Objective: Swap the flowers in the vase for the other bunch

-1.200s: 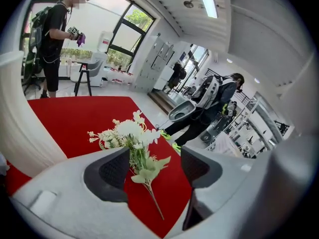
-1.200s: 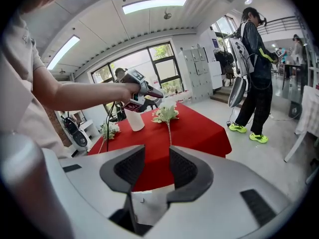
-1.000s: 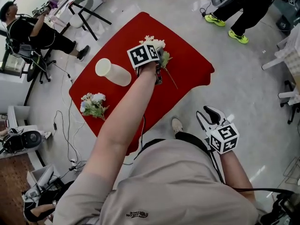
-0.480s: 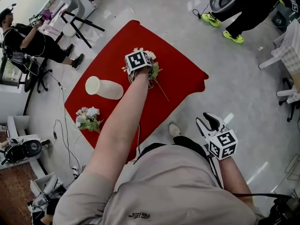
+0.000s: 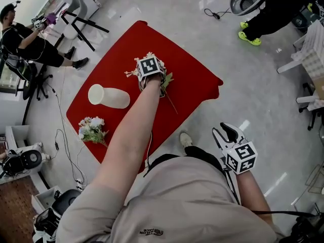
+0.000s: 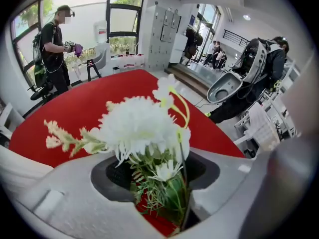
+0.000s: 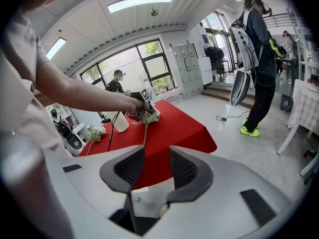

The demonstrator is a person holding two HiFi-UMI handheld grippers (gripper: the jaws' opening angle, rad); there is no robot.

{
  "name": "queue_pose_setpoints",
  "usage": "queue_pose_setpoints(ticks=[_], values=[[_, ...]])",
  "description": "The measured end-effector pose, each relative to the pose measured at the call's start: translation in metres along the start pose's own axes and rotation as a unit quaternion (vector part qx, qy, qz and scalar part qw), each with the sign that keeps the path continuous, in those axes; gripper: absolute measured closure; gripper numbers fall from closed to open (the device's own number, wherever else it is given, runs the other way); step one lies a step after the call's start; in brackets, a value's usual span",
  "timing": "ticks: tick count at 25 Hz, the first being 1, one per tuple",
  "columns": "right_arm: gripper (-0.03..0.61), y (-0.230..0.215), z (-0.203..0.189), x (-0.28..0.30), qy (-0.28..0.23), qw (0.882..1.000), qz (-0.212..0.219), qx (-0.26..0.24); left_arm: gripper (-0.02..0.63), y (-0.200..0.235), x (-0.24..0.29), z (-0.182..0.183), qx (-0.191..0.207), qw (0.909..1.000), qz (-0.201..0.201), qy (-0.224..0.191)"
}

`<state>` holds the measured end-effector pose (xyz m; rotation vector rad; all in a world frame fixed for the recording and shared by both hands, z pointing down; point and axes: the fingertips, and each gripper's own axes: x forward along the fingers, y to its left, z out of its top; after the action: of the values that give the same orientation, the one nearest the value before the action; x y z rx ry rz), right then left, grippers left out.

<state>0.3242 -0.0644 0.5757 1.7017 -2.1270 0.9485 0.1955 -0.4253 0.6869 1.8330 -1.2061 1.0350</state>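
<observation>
Left claw [image 6: 157, 178] closing; white bunch [image 6: 134, 126] between, apparently gripped.

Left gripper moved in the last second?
Yes. The left gripper has sunk toward the red table: its cube looks smaller, the vase does not. Its jaws have just been closing, flower bunch between them.

A red table [image 5: 195, 82] stood on a glossy grey floor [image 5: 263, 100]. A person in black [image 5: 28, 37] was off beyond its left side, near the windows [image 6: 79, 21]. Another, in neon-yellow shoes [image 5: 250, 38], stood past its far right corner.
</observation>
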Motion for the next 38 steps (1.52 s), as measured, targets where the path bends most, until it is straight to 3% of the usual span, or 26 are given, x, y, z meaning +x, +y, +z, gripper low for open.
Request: queue_pose_setpoints(ticks=[7, 13, 18, 28, 38], values=[[0.422, 0.005, 0.001, 0.007, 0.004, 1.0, 0.018, -0.008, 0.499, -0.005, -0.022, 0.011, 0.008, 0.999, -0.024, -0.037], [0.423, 0.021, 0.0, 0.017, -0.003, 0.999, 0.041, -0.019, 0.528, -0.009, -0.055, 0.021, 0.015, 0.9943, -0.059, -0.088], [0.423, 0.036, -0.005, 0.021, 0.001, 0.997, 0.065, -0.033, 0.532, -0.017, -0.099, 0.037, 0.023, 0.9851, -0.087, -0.147], [0.425, 0.072, 0.014, 0.033, -0.008, 0.992, 0.099, -0.075, 0.546, -0.029, -0.206, 0.066, 0.034, 0.9565, -0.134, -0.257], [0.423, 0.101, 0.018, 0.037, -0.006, 0.986, 0.126, -0.107, 0.551, -0.033, -0.331, 0.09, 0.045, 0.9133, -0.163, -0.371]])
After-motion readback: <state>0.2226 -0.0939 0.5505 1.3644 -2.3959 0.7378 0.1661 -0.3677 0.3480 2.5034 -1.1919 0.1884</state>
